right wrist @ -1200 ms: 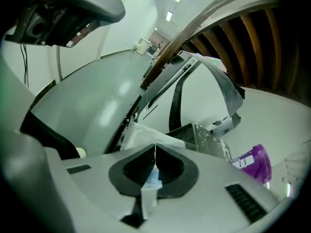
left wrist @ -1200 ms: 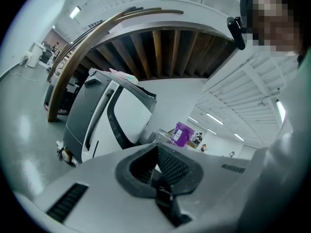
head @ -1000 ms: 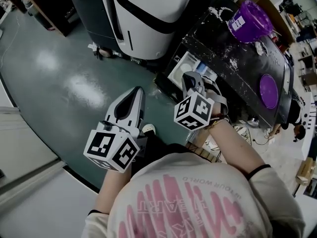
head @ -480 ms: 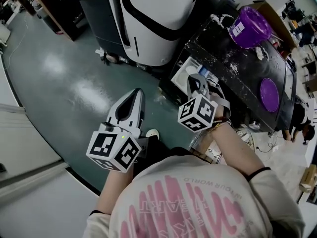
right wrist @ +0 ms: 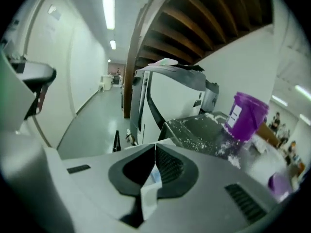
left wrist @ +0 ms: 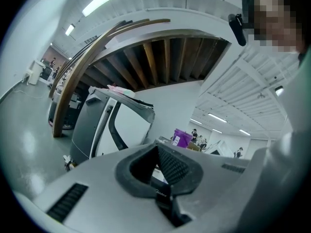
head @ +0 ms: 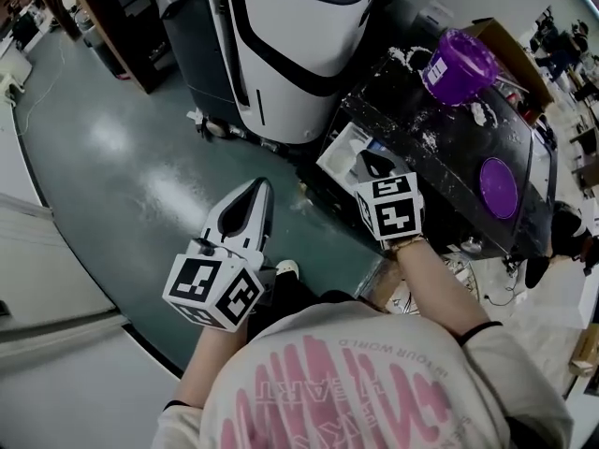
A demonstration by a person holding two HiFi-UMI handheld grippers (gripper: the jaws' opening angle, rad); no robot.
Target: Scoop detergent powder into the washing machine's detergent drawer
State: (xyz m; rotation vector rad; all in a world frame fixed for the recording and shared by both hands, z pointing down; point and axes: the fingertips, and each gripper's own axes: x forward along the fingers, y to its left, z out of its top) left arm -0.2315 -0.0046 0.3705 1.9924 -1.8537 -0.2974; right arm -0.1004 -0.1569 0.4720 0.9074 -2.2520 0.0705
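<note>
Barely started, I'd say: left tool and right tool are both closed tight, holding nothing. Purple detergent tub sits on the powder-dusted washing machine, drawer looks pulled out below. All the scooping's left.

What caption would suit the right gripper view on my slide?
Shut right gripper facing the powder-dusted washing machine and the purple tub on it.
</note>
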